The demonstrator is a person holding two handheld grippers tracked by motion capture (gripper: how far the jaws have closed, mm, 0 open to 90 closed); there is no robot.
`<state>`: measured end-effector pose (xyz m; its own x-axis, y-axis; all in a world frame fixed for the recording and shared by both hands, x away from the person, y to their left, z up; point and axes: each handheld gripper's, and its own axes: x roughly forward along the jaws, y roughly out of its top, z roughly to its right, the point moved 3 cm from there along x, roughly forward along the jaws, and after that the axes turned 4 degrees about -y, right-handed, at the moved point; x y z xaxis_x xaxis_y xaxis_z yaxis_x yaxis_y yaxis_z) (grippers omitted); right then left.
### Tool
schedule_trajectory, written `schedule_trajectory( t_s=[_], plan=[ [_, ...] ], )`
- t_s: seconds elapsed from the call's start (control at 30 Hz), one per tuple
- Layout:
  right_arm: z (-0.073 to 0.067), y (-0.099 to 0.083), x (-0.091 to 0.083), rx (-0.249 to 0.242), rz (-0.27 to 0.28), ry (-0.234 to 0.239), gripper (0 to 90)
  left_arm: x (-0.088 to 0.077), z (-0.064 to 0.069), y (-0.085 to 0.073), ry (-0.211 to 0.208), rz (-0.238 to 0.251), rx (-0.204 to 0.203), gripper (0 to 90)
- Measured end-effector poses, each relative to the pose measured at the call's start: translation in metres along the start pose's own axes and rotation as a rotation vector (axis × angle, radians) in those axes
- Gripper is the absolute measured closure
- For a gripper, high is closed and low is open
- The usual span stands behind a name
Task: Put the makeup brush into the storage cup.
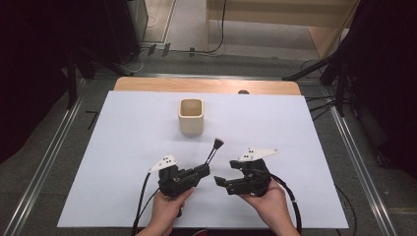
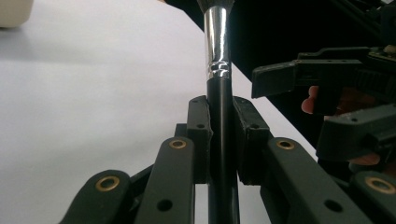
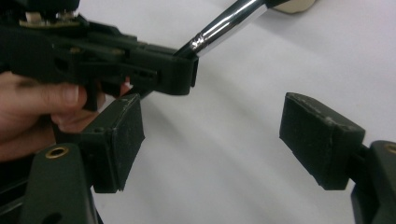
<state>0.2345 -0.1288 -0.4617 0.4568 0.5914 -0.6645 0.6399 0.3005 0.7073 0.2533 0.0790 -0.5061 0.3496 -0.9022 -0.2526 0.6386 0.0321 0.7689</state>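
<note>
**Brush clamped at left, open jaws at right, near the front edge**

The left hand-held gripper (image 1: 205,169) has its jaws closed tight on the black handle of a brush (image 1: 214,150), seen clearly in the left gripper view, where the handle (image 2: 219,116) runs up between the pads to a chrome ferrule. In the high view the brush slants up and away from the person, its bristle end in the air above the white sheet (image 1: 123,147) that covers the worktop.

The right hand-held gripper (image 1: 220,180) sits just beside the left, jaws wide apart with nothing between them, tips turned toward the left one.

Both hands hover close to the sheet's front edge. A beige cup (image 1: 191,116) stands upright farther back, well apart from both, with bare sheet on every side. The sheet's left and right edges lie far from the hands.
</note>
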Motion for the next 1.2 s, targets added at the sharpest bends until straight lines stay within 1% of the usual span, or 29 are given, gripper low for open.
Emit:
schedule_trajectory(
  t_s=[0.03, 0.1, 0.13, 0.2, 0.3, 0.37, 0.43, 0.5, 0.57, 0.67, 0.73, 0.83, 0.9, 1.0, 1.2],
  plan=[
    [0.0, 0.001, 0.0, 0.009, 0.009, -0.004, 23.4, 0.0, 0.0, 0.0, 0.003, 0.003, 0.001, 79.0],
    [-0.002, 0.003, 0.001, 0.041, 0.029, -0.016, 23.1, 0.0, 0.0, 0.0, -0.005, 0.009, 0.001, 79.0],
    [-0.003, 0.004, 0.001, 0.048, 0.033, -0.014, 23.2, 0.0, 0.0, 0.0, 0.0, 0.013, 0.004, 79.0],
    [-0.004, 0.006, 0.001, 0.052, 0.046, -0.019, 23.1, 0.0, 0.0, 0.0, -0.004, 0.016, 0.0, 79.0],
    [-0.005, 0.009, 0.001, 0.079, 0.069, -0.023, 23.2, -0.001, -0.001, 0.0, 0.002, 0.019, 0.002, 79.0],
    [-0.004, 0.01, 0.002, 0.1, 0.084, -0.018, 23.4, 0.0, -0.002, 0.0, -0.002, 0.02, -0.007, 79.0],
    [-0.003, 0.011, 0.003, 0.117, 0.099, -0.014, 23.4, 0.0, -0.003, 0.001, -0.001, 0.024, -0.007, 79.0],
    [-0.001, 0.012, 0.005, 0.146, 0.1, -0.007, 24.6, 0.0, -0.005, 0.001, 0.005, 0.023, -0.014, 78.9],
    [0.0, 0.013, 0.007, 0.161, 0.104, -0.015, 25.0, -0.001, -0.006, 0.002, 0.006, 0.029, -0.023, 79.0],
    [0.001, 0.016, 0.008, 0.177, 0.118, -0.034, 25.0, -0.001, -0.006, 0.003, 0.005, 0.031, -0.022, 78.9],
    [0.001, 0.017, 0.008, 0.197, 0.13, -0.035, 25.0, -0.001, -0.006, 0.004, 0.005, 0.036, -0.025, 79.0],
    [-0.001, 0.018, 0.009, 0.232, 0.143, -0.034, 25.0, -0.001, -0.005, 0.004, 0.007, 0.036, -0.023, 79.0],
    [-0.002, 0.018, 0.01, 0.248, 0.147, -0.043, 25.0, -0.001, -0.005, 0.004, 0.006, 0.035, -0.018, 78.9],
    [-0.003, 0.019, 0.011, 0.278, 0.156, -0.04, 25.3, 0.0, -0.005, 0.003, 0.007, 0.034, -0.013, 78.9],
    [-0.008, 0.02, 0.013, 0.306, 0.175, -0.067, 26.7, 0.0, -0.004, 0.003, 0.01, 0.035, -0.011, 78.9]
  ],
)
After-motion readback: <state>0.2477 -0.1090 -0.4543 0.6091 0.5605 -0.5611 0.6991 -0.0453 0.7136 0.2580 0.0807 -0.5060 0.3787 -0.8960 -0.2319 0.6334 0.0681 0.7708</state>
